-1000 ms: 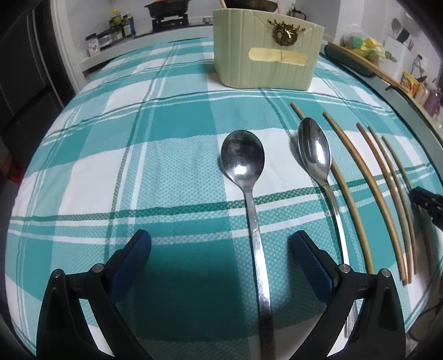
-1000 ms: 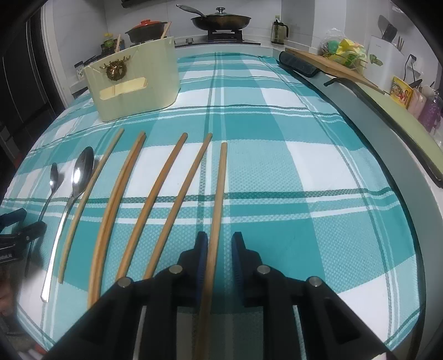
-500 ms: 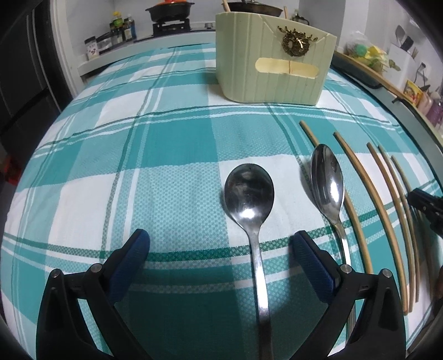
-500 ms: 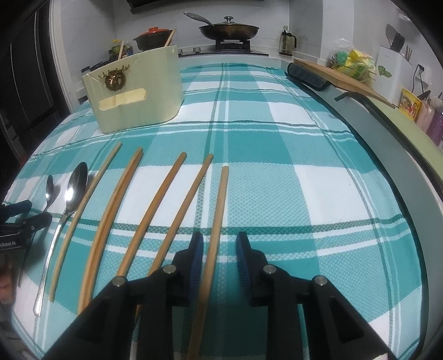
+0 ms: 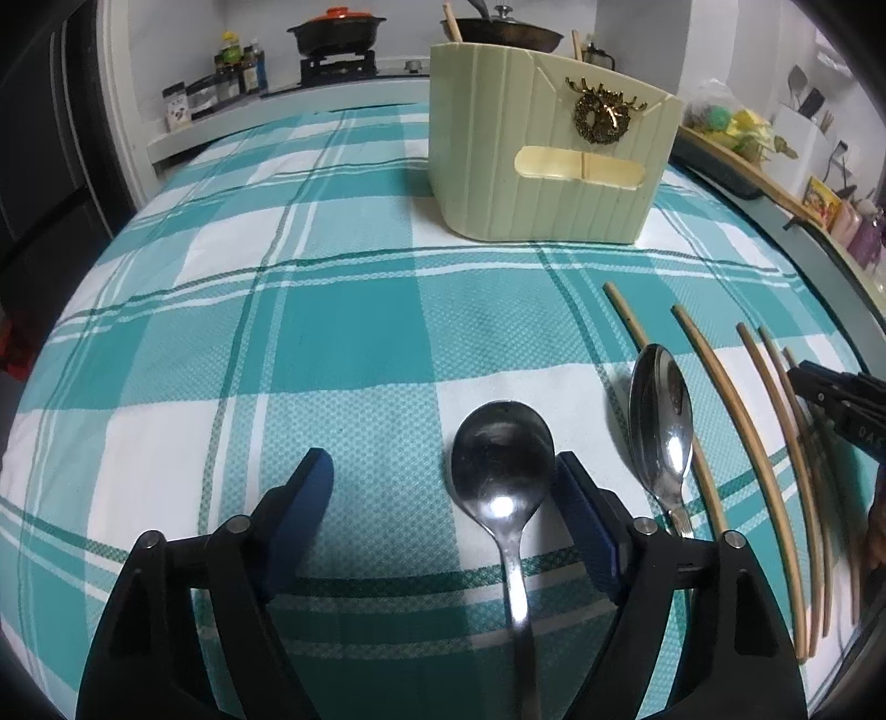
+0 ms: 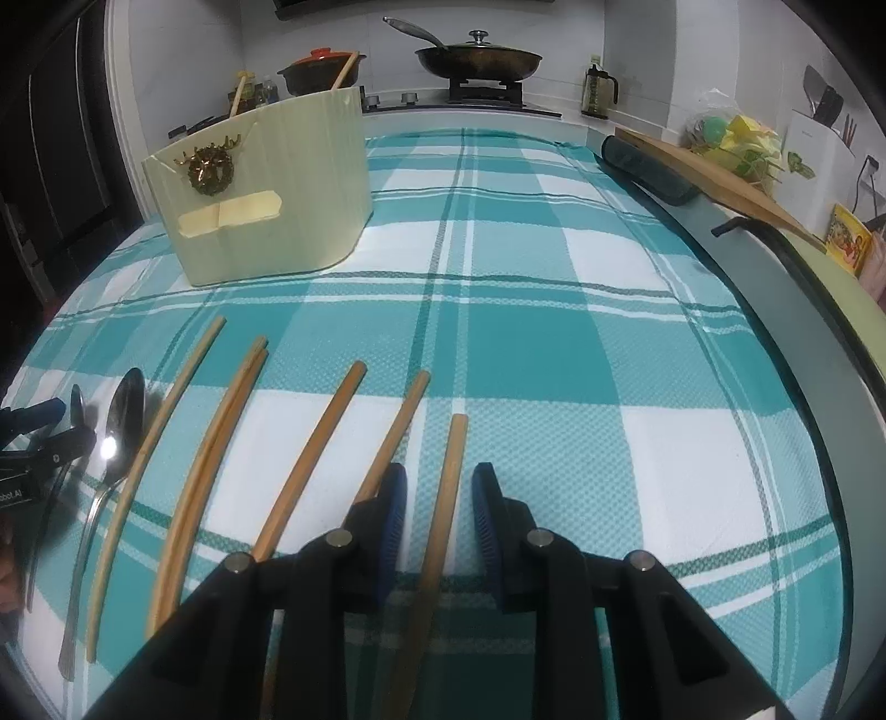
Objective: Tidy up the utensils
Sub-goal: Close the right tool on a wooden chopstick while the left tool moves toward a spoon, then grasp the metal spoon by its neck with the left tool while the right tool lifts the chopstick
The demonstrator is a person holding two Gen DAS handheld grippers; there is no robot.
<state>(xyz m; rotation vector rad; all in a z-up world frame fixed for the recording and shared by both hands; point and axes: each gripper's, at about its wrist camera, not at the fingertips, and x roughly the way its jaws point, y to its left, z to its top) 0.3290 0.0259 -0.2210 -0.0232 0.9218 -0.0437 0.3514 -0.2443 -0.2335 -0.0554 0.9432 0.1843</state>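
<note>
A round steel spoon (image 5: 503, 477) lies on the teal checked cloth between the open jaws of my left gripper (image 5: 443, 498), close to its right finger. A second, narrower spoon (image 5: 662, 418) lies just right of it, also in the right wrist view (image 6: 119, 421). Several wooden chopsticks (image 6: 310, 459) lie in a row. My right gripper (image 6: 440, 498) is open a little around the rightmost chopstick (image 6: 446, 498), not touching it. A cream utensil holder (image 5: 545, 149) with a gold ornament stands at the back (image 6: 260, 188).
The table's right edge (image 6: 775, 354) runs along a grey rim with a cutting board (image 6: 714, 171) beyond. A stove with a pan (image 6: 476, 61) and a pot (image 5: 335, 33) stands behind. My right gripper shows in the left wrist view (image 5: 836, 396).
My left gripper has moved forward along the round spoon's handle to its bowl. My right gripper has moved forward along the rightmost chopstick and its jaws have opened wider.
</note>
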